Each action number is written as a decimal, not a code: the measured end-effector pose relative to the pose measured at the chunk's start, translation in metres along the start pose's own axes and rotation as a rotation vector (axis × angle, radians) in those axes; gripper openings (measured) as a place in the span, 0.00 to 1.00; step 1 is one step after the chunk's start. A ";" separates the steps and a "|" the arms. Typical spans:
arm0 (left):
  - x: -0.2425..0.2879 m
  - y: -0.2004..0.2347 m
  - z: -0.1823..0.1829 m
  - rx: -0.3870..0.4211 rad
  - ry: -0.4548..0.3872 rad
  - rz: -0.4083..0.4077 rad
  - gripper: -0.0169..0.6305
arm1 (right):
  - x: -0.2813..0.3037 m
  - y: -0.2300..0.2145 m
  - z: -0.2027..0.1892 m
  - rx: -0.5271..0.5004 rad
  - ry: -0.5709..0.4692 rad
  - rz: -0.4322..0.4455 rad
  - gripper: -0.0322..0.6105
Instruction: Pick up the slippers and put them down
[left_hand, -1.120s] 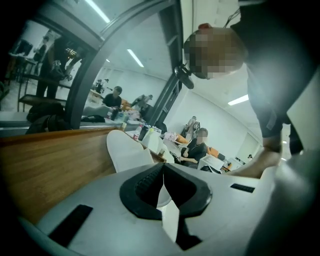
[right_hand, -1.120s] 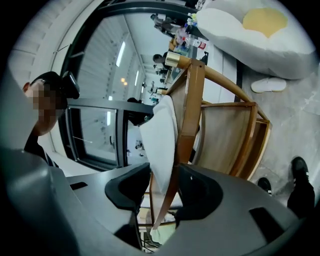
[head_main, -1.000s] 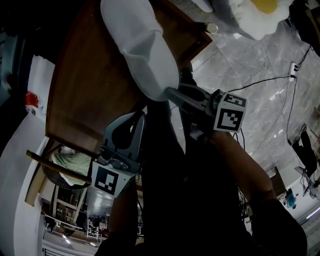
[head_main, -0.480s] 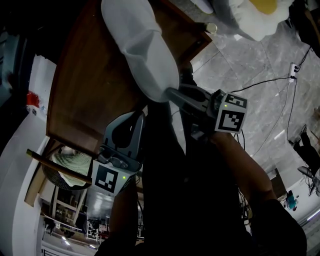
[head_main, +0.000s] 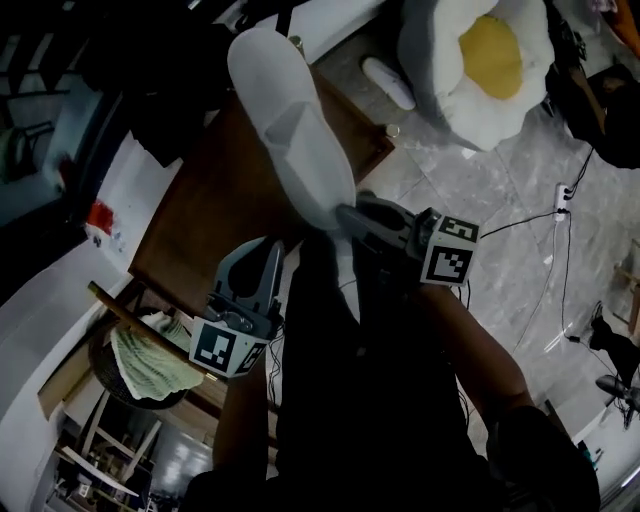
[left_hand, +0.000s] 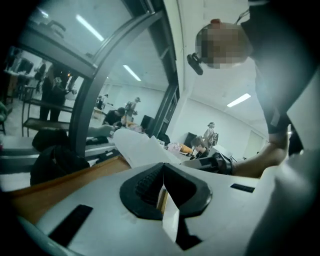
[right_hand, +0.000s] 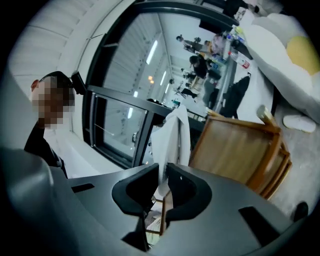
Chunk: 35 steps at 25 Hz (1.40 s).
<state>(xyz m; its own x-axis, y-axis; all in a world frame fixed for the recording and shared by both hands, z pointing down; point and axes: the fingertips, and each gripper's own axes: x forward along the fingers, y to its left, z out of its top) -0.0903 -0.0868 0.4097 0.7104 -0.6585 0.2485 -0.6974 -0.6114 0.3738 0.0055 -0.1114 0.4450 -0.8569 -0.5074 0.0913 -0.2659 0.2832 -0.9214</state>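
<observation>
While the right gripper (head_main: 345, 213), jaws just closed on the slipper's (head_main: 285, 120) near end, holds it over the table's (head_main: 190, 225) near edge, its length runs straight away; left gripper (head_main: 272, 252) shut, empty

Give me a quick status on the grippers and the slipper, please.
Right gripper: jaws just closed on white fabric slipper, held over brown wooden table. Left gripper: jaws together, empty. Nothing visibly in the way.

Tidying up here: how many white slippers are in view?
2. One white fabric slipper hangs from the right gripper above the brown wooden table; a second slipper lies on the grey marble floor beside the fried-egg cushion. More may be hidden.
</observation>
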 end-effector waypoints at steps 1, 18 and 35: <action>0.000 -0.001 0.016 0.015 -0.017 -0.006 0.05 | 0.002 0.017 0.014 -0.038 -0.012 0.021 0.15; -0.030 -0.131 0.252 0.278 -0.248 -0.291 0.05 | -0.064 0.275 0.171 -0.722 -0.290 0.243 0.15; -0.059 -0.173 0.299 0.412 -0.334 -0.338 0.05 | -0.098 0.360 0.185 -0.857 -0.499 0.371 0.14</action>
<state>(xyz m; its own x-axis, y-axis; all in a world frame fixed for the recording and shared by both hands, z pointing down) -0.0394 -0.0729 0.0634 0.8767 -0.4598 -0.1411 -0.4656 -0.8850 -0.0090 0.0755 -0.1104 0.0346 -0.7218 -0.4932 -0.4855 -0.4145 0.8699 -0.2675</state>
